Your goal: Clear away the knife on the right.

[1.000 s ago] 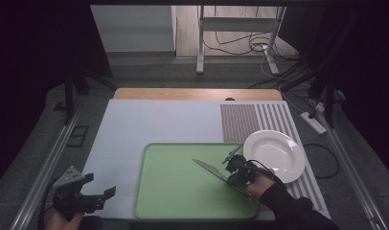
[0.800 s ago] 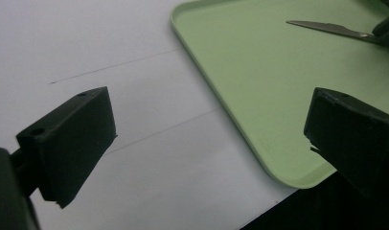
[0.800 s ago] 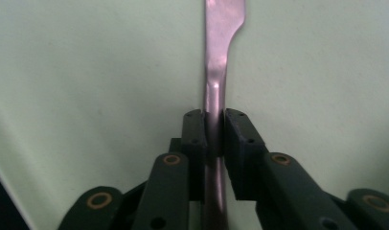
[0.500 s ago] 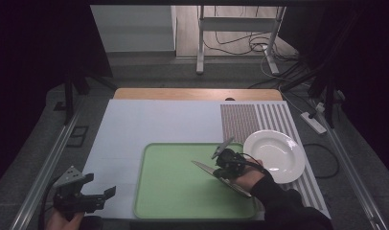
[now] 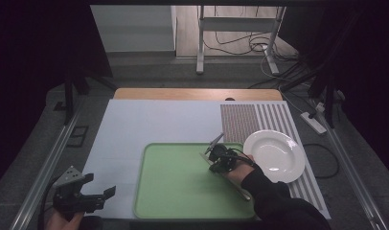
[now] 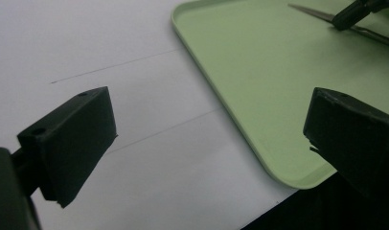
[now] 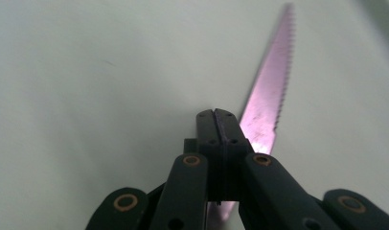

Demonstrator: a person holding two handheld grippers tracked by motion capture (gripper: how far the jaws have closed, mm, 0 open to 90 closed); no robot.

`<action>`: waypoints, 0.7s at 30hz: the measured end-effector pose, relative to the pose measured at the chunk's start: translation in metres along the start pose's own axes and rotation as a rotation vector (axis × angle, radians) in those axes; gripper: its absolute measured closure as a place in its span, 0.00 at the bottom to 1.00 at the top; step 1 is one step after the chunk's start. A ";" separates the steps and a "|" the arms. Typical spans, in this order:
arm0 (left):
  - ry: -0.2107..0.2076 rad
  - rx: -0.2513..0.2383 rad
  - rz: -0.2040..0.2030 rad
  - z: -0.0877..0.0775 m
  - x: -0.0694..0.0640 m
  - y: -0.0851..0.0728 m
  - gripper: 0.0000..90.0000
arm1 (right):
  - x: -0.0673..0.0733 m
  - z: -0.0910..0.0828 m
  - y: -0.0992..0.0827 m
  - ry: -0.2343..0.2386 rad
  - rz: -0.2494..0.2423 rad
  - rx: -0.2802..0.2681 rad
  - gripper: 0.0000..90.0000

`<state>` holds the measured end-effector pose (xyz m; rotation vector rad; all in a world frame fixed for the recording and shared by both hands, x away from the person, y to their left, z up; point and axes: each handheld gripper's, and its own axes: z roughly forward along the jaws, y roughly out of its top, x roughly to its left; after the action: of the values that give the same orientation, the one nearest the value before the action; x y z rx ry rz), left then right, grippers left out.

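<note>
A serrated table knife (image 7: 267,96) lies flat on the green tray (image 5: 183,191), and its handle end (image 5: 240,190) sticks out toward the front from under the person's right hand. My right gripper (image 5: 209,157) is shut, jaws pressed together, with its tips (image 7: 216,117) down on the blade; nothing sits between the pads. From the left gripper view the same jaw tip (image 6: 348,13) meets the knife (image 6: 312,12) far off. My left gripper (image 5: 100,184) hovers open over the white mat at the front left, its jaws (image 6: 209,129) wide apart and holding nothing.
A white plate (image 5: 274,155) rests on the striped mat just right of the tray. The tray's near corner (image 6: 298,179) is close to my left gripper. A wooden strip (image 5: 197,94) borders the far side of the mat; cables lie on the floor beyond.
The right hand and its gripper have slid left and a little farther away across the tray, away from the plate. The left gripper has stayed put.
</note>
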<state>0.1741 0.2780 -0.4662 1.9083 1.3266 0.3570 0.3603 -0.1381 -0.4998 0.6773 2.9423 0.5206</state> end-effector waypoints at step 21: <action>0.001 -0.001 0.000 0.000 0.000 0.000 0.04 | -0.031 -0.021 -0.044 -0.029 0.144 0.030 1.00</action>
<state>0.1740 0.2781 -0.4661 1.9071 1.3269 0.3586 0.3671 -0.1954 -0.4952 0.8970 2.8941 0.4747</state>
